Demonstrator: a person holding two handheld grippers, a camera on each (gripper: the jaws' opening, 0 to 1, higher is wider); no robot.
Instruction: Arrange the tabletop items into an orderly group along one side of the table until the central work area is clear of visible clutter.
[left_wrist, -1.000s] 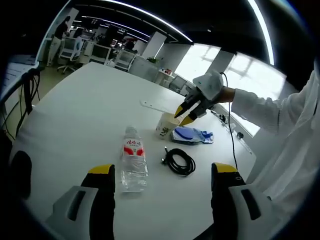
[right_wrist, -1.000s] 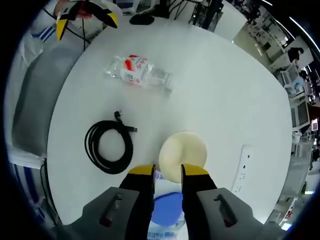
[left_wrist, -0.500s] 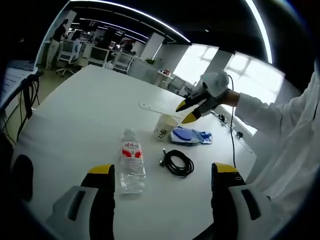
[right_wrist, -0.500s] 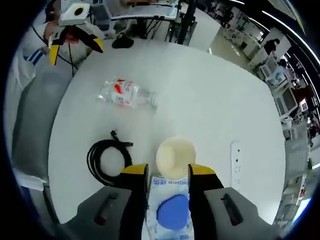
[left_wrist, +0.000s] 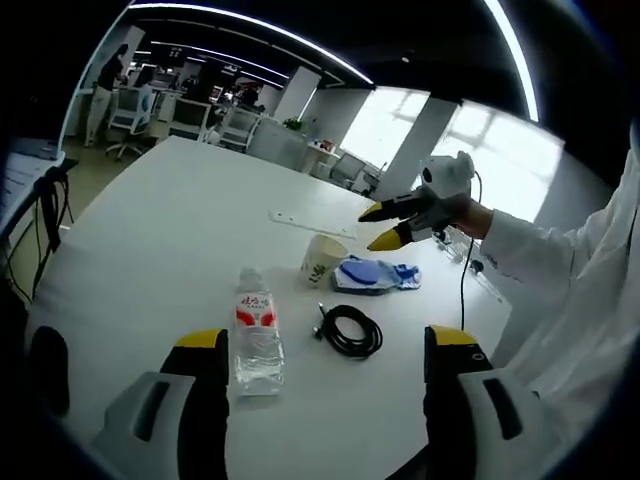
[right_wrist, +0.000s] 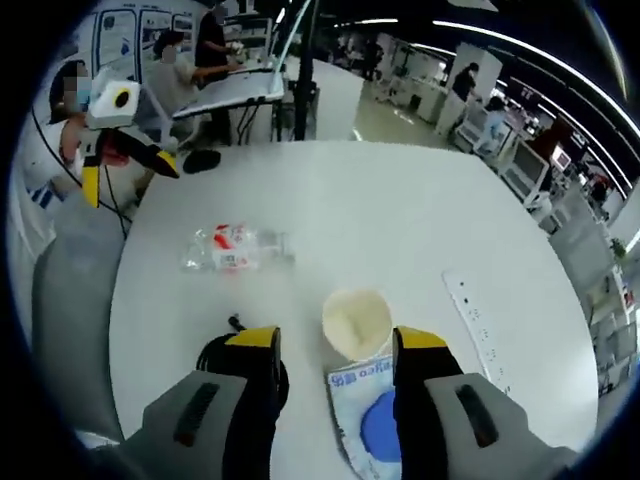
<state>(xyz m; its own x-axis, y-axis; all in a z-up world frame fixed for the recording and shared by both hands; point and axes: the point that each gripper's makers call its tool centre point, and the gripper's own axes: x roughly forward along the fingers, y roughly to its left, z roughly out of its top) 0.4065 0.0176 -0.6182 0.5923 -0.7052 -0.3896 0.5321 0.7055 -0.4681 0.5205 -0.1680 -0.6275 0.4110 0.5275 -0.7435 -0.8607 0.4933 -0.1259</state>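
Observation:
A clear water bottle (left_wrist: 256, 330) with a red label lies on the white table (left_wrist: 180, 200), just ahead of my open left gripper (left_wrist: 327, 345). Beyond it are a coiled black cable (left_wrist: 350, 330), an upright paper cup (left_wrist: 322, 260) and a blue wipes packet (left_wrist: 375, 273). My right gripper (left_wrist: 380, 226) hovers open above the packet. In the right gripper view, the right gripper (right_wrist: 338, 340) stands open over the cup (right_wrist: 356, 322) and the packet (right_wrist: 372, 420). The cable (right_wrist: 215, 350) is partly hidden behind a jaw. The bottle (right_wrist: 232, 248) lies farther off, and the left gripper (right_wrist: 115, 165) shows at upper left.
A white power strip (left_wrist: 310, 222) lies flat beyond the cup, also seen as the power strip (right_wrist: 480, 330) at right. A person's white sleeve (left_wrist: 560, 260) reaches in from the right. Office desks and chairs (left_wrist: 150, 100) stand past the table's far edge.
My right gripper has opened wider and drawn up and back from the cup's rim. The left gripper stays open in about the same place.

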